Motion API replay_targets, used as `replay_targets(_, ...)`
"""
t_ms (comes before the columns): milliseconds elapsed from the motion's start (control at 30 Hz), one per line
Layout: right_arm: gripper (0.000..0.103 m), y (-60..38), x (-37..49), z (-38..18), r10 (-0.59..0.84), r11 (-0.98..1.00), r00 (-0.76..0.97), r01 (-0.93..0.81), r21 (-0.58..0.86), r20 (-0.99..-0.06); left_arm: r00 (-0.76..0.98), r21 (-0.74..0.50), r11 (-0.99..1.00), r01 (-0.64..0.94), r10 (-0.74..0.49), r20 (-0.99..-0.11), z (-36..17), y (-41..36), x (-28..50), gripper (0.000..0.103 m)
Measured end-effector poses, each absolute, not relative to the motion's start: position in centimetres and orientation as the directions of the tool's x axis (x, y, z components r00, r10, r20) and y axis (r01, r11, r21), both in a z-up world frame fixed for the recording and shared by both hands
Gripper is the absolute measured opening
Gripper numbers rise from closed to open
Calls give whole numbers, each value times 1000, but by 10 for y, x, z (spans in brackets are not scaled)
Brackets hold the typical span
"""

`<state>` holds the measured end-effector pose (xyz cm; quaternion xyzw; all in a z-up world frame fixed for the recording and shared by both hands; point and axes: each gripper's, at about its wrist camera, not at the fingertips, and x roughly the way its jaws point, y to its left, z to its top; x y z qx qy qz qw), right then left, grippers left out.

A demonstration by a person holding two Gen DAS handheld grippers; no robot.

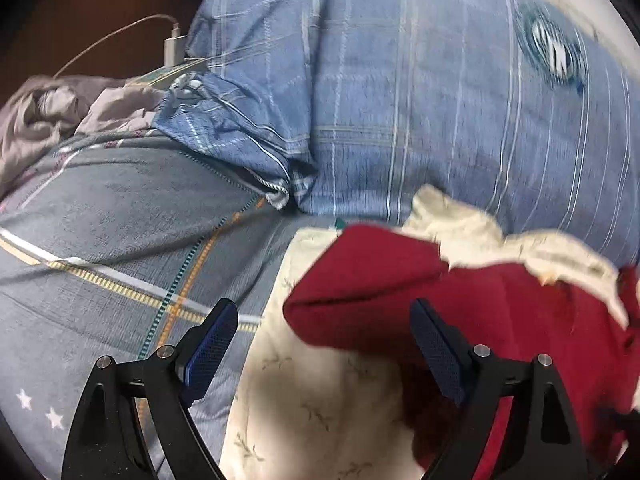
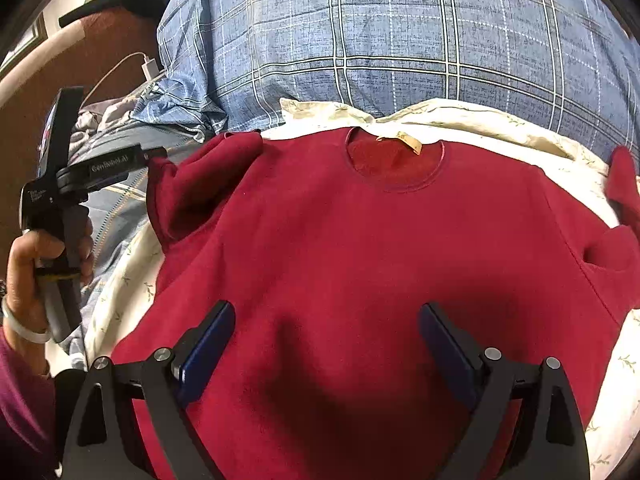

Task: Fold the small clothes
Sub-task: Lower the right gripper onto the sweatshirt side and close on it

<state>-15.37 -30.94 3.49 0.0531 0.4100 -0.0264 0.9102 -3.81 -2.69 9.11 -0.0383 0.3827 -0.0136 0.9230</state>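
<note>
You have one red sweater [image 2: 360,248] lying flat on the cream cloth [image 2: 500,128] before one blue plaid pillow [image 2: 400,40], with your two tools, left gripper [image 1: 324,344] and right gripper [image 2: 326,344], both spread wide, holding nothing.

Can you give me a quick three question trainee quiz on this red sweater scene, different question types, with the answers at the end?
1. True or false: the right tongs are clamped on the red sweater.
2. What does the sweater lie on? A) bare floor B) cream floral cloth C) a chair
3. Fill in: the tag at the neckline is ____ coloured.

Key: 1 false, both the right and left tongs stand open. 2 B. 3 tan.
</note>
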Motion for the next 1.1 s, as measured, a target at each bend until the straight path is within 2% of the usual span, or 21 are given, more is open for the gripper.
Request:
replay_targets(100, 94, -306, -143, 41, 24, 994, 669, 62, 89, -743, 707, -93, 996, -6, -62, -705, 89, -22, -29, 87)
replay_targets(267, 94, -295, -131, 50, 37, 996, 688, 31, 80, -725, 665, 39, 996, 84, -27, -746, 73, -38, -1, 87)
replay_targets(400, 94, -292, -118, 46, 55, 996, 668, 16, 87, -742, 603, 17, 992, 122, -61, -795, 49, -38, 20, 86)
replay_targets(467, 94, -288, -105, 53, 62, 997, 671, -1, 83, -739, 578, -1, 995, 102, -60, -814, 38, -34, 27, 79)
replay_targets(500, 94, -286, -99, 59, 68, 996, 681, -11, 83, -729, 569, -12, 996, 93, -63, -820, 35, -30, 32, 79)
replay_targets(600, 94, -276, -69, 80, 101, 994, 711, -49, 94, -696, 579, -13, 997, 75, -54, -813, 31, -28, 35, 79)
replay_targets(700, 93, -266, -28, 84, 127, 992, 699, -74, 106, -703, 588, -2, 997, 75, -46, -807, 29, -31, 36, 79)
replay_targets(833, 79, -251, 32, 75, 166, 986, 649, -93, 139, -742, 599, 17, 996, 87, -39, -800, 28, -33, 28, 79)
replay_targets(1033, 76, -242, 94, 40, 203, 976, 556, -47, 213, -806, 592, -6, 996, 92, -59, -804, 30, -24, 24, 81)
replay_targets(1067, 75, -241, 102, 34, 217, 972, 539, -39, 233, -814, 591, -8, 996, 91, -60, -805, 30, -23, 24, 81)
replay_targets(1100, 68, -240, 108, 29, 222, 970, 525, -31, 242, -822, 591, -10, 996, 91, -62, -805, 30, -23, 25, 81)
